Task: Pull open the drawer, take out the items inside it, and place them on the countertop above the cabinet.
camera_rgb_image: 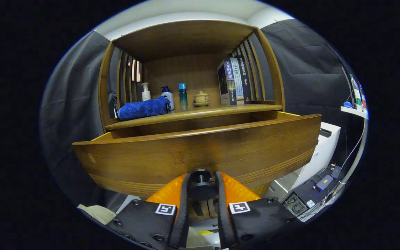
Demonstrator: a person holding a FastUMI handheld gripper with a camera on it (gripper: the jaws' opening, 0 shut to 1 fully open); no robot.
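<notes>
I have the gripper (201, 185) closed on the drawer knob (201, 182): both fingers (184, 194) press against the dark round knob from either side, with only the knob's width between them.

The knob sits low on the drawer front (200, 152), a broad curved wooden panel. The drawer (116, 135) stands pulled out from the cabinet; its top edge sits forward of the countertop (193, 114), and a gap shows between the two. From this low angle I cannot see inside the drawer, so I cannot tell what it holds.

Taking the countertop as reference: a blue towel (143, 108) lies bunched at its left end. Just behind the towel stands a pump bottle (146, 91), beside it a white bottle with a dark cap (167, 97), then a slim teal bottle (183, 96). Near the middle sits a small lidded cup (201, 98) on a saucer. At the right end three books (234, 81) stand upright against the slatted side.
</notes>
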